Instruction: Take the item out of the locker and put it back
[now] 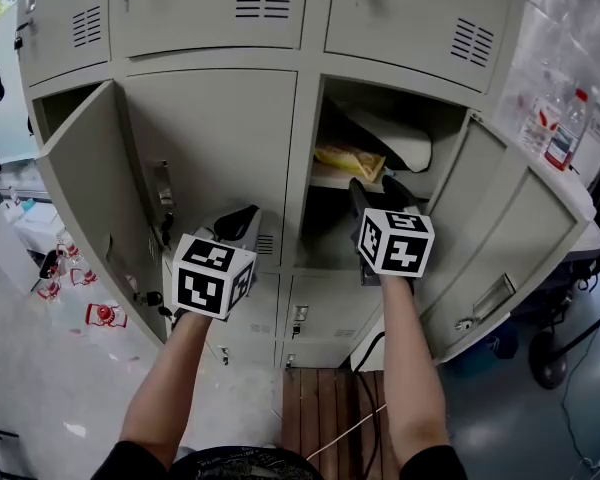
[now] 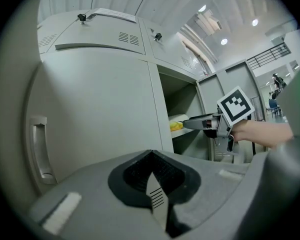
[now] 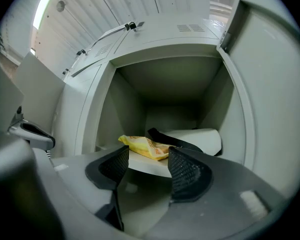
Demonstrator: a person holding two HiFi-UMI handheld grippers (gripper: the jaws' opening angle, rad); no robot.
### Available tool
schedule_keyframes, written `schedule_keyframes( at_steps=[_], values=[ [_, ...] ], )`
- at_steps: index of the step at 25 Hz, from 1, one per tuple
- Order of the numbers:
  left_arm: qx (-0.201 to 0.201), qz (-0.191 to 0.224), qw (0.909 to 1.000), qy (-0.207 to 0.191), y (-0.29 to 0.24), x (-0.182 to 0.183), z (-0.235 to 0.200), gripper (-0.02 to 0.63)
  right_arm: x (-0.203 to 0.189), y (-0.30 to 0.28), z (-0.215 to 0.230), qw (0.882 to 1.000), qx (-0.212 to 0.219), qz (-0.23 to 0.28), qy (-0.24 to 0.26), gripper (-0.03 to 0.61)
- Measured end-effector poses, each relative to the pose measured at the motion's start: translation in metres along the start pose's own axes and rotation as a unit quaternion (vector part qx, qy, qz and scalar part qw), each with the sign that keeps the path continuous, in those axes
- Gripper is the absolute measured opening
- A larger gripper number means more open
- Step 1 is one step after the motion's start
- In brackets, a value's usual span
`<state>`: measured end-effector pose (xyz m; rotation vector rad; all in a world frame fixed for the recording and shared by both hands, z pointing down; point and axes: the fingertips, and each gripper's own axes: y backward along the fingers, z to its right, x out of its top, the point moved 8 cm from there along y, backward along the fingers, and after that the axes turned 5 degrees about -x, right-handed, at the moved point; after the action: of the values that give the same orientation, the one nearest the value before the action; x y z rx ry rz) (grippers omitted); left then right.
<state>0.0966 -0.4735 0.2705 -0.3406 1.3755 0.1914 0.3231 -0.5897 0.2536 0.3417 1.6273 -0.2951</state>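
Packet, yellow (image 3: 142,146), on the shelf (image 3: 146,164) of the open locker compartment, near the shelf's front edge, touching a white bundle (image 3: 202,136) with a black strap. Right claw (image 3: 148,150) released, jaws wide and level, framing the packet but short of it. Advance until your pads flank the packet, then close gently, since the film looks likely to slip. Left claw (image 2: 151,156) clenched on nothing, before the neighbouring closed door (image 2: 105,109).

Pale locker shelf (image 3: 146,165), crinkled yellow packet (image 3: 142,146) lying on it, white bundle (image 3: 198,139) just beside the packet
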Motion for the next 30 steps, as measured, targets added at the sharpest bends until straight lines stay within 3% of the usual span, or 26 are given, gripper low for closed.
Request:
schedule_keyframes(
  at_steps=[8, 16, 30],
  values=[
    [0.011, -0.005, 0.9999, -0.008, -0.004, -0.001, -0.004, 0.002, 0.002, -0.025, 0.007, 1.0, -0.001, -0.022, 0.007, 0.256],
    [0.019, -0.002, 0.9998, -0.002, -0.006, -0.003, -0.01, 0.002, -0.002, -0.037, 0.009, 0.999, -0.018, -0.027, 0.019, 0.203],
    [0.019, -0.001, 0.9998, 0.004, -0.008, -0.006, -0.015, 0.002, 0.003, -0.045, 0.004, 0.996, -0.024, -0.031, 0.084, 0.172]
  ],
)
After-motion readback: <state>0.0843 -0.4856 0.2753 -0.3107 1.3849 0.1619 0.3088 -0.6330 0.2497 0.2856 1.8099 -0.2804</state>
